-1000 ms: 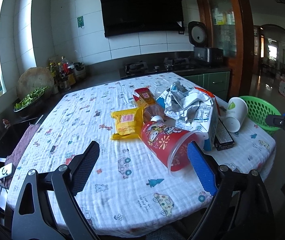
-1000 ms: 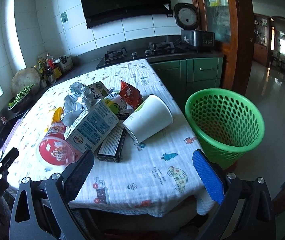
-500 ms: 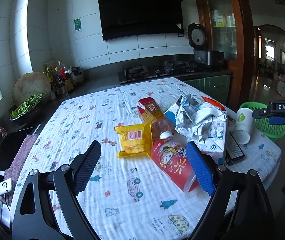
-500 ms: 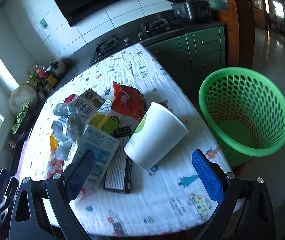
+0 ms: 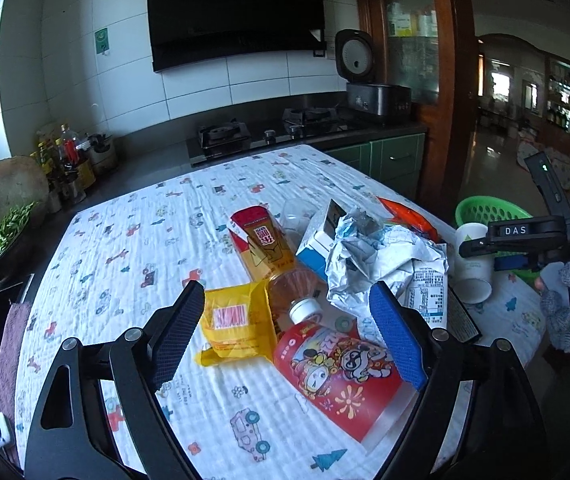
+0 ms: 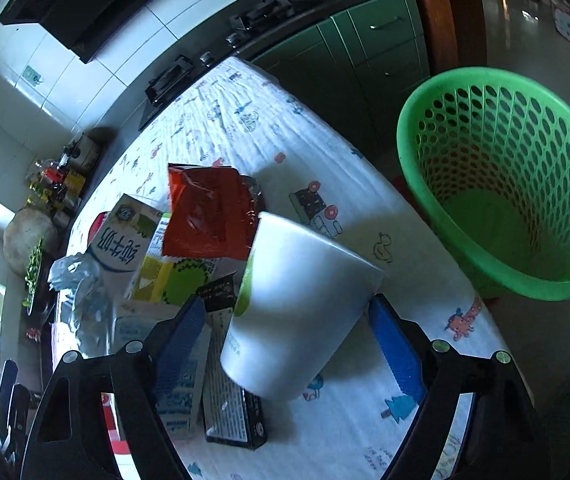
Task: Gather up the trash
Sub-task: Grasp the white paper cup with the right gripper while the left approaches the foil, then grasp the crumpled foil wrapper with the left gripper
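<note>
Right wrist: white cup [image 6: 297, 312] between milk carton [image 6: 125, 240], green basket [image 6: 505, 184].

Trash pile sits mid table [image 5: 133, 240]: wrapper [image 5: 237, 322] left of the bottle [image 5: 285, 280], printed cup [image 5: 337, 372] in front, foil [image 5: 373, 264] behind-right. Paper cup [image 6: 297, 304] lies at the edge, probably on its side, basket [image 6: 505, 184] beyond on the floor.

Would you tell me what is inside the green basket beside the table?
Nothing shows inside the green basket: in the right wrist view its perforated walls and most of its floor are bare. The near rim hides the closest strip of floor, so that part cannot be checked.
</note>
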Available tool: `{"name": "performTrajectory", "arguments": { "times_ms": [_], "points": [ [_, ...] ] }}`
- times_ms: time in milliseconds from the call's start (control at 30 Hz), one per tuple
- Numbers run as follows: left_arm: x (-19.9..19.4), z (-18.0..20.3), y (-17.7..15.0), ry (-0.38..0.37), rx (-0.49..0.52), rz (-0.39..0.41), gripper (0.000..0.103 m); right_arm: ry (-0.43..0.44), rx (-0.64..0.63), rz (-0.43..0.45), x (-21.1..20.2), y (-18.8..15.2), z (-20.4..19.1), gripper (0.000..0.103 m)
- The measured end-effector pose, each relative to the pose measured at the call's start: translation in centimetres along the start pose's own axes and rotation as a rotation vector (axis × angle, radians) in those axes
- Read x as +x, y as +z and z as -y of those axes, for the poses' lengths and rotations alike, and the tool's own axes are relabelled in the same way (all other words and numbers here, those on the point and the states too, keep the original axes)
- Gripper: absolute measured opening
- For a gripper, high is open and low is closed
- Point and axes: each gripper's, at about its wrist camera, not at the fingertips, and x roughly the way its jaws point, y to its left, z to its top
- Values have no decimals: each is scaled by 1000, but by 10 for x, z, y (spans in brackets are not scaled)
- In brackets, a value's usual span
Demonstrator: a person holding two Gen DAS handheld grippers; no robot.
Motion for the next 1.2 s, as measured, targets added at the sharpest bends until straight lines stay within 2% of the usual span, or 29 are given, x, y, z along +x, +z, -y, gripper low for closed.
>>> {"name": "performTrajectory", "arguments": {
  "times_ms": [100, 167, 433, 600, 700, 767, 933, 1067, 1200],
  "points": [
    [17, 5, 7, -68, 25, -30, 81, 3, 19, -23, 9, 3, 4, 76],
    [29, 8, 10, -97, 40, -56, 79, 9, 23, -30, 12, 4, 5, 68],
    [80, 10, 21, -189, 34, -153, 65, 23, -2, -23, 11, 4, 5, 66],
    [101, 11, 21, -234, 9, -195, 64, 15, -49, 2, 1, 2, 2, 66],
    [110, 13, 20, -260, 12, -218, 60, 12, -84, 17, -8, 2, 0, 66],
    [112, 16, 20, -278, 14, -222, 54, 13, -98, 29, -15, 3, 0, 66],
    [113, 18, 20, -339, 3, -227, 30, 17, -125, 51, -27, 6, 1, 66],
    [101, 23, 21, -325, 23, -202, 22, 14, -148, 73, -37, 7, 3, 66],
    [81, 23, 29, -305, 38, -158, 19, 7, -165, 101, -48, 9, 8, 66]
  ]
}}
